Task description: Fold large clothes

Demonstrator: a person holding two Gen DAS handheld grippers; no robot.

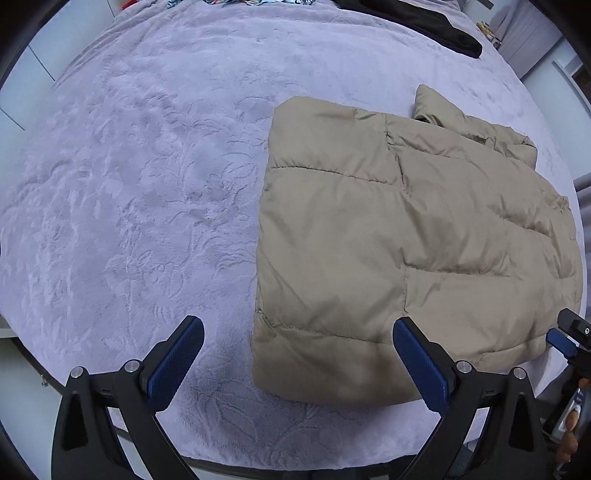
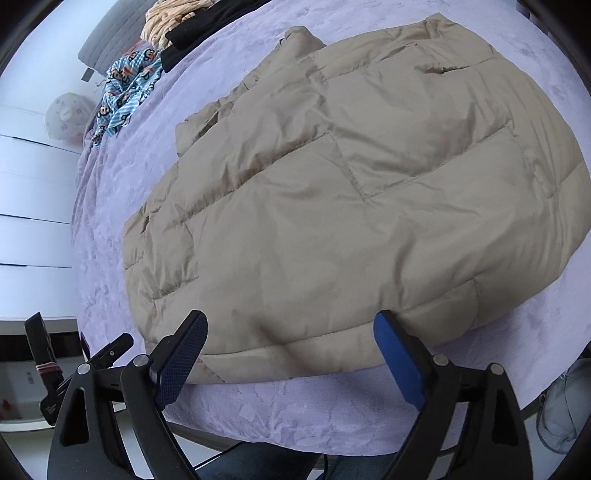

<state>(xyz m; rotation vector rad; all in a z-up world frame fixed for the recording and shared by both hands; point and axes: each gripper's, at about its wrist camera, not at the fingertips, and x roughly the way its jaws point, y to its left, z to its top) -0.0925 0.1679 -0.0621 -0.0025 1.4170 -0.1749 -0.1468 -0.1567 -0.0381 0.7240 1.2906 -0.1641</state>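
Note:
A beige quilted puffer jacket (image 1: 406, 236) lies folded flat on the lilac bedspread (image 1: 147, 184); it also fills the right wrist view (image 2: 332, 192). My left gripper (image 1: 297, 328) is open and empty, above the jacket's near left hem corner. My right gripper (image 2: 290, 321) is open and empty, just in front of the jacket's near hem. The right gripper's tip shows at the right edge of the left wrist view (image 1: 569, 334).
A black garment (image 1: 424, 22) lies at the bed's far side, beside a blue patterned cloth (image 2: 125, 92) and a cream knit (image 2: 173, 18). The bed's near edge (image 2: 295, 439) runs just under both grippers. White drawers (image 2: 33, 221) stand to the left.

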